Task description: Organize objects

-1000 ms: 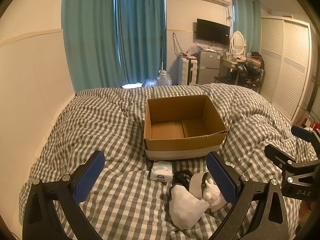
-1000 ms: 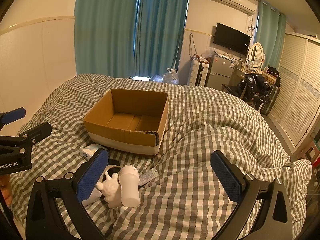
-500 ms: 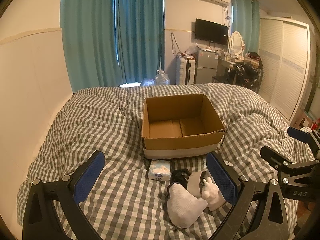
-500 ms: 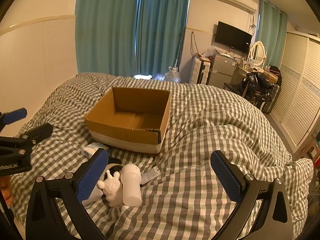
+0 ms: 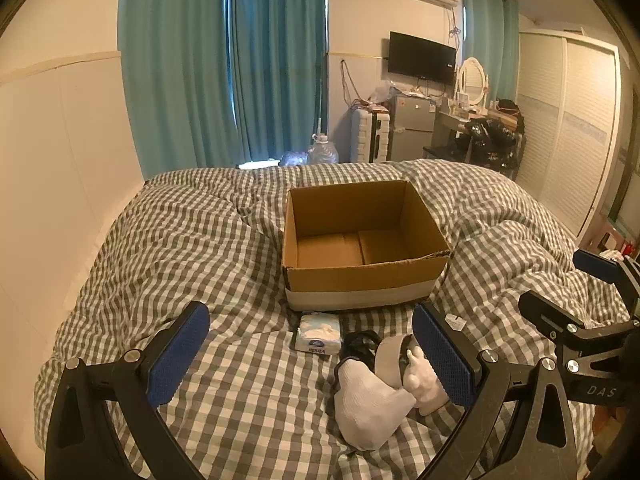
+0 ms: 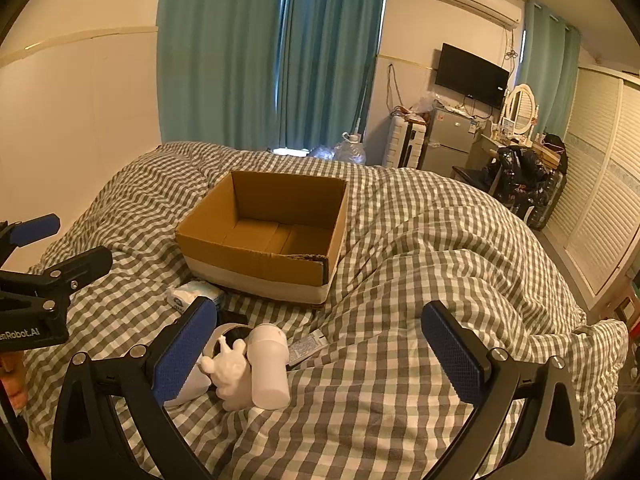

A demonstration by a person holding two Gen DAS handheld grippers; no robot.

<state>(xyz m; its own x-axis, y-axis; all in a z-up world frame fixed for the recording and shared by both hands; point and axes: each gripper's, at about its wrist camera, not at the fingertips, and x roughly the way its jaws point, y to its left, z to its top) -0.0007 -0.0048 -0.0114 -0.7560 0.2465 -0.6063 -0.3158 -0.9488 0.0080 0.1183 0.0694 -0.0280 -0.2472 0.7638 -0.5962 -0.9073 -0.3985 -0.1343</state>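
Observation:
An open cardboard box [image 5: 362, 268] [image 6: 256, 264] stands on the checked duvet, with nothing inside it. In front of it lie a tissue pack [image 5: 319, 332] [image 6: 192, 294], a white sock-like bundle [image 5: 370, 404], a white bottle [image 6: 269, 364], a white rabbit figure [image 6: 228, 376] [image 5: 422, 380] and a small flat sachet [image 6: 308, 346]. My left gripper [image 5: 316, 360] hovers open above the duvet just short of the pile. My right gripper [image 6: 320, 356] is open too, its left finger beside the rabbit and bottle. Neither holds anything.
The checked duvet [image 6: 420, 280] covers the whole bed and bulges at the right. A wall runs along the bed's left side. Teal curtains, a water jug [image 5: 322, 152], a small fridge and a cluttered dresser stand beyond the bed's far end. Louvred wardrobe doors are at the right.
Both views have shifted slightly, with the box sitting a little lower and further left in the left wrist view. The objects on the duvet have not moved.

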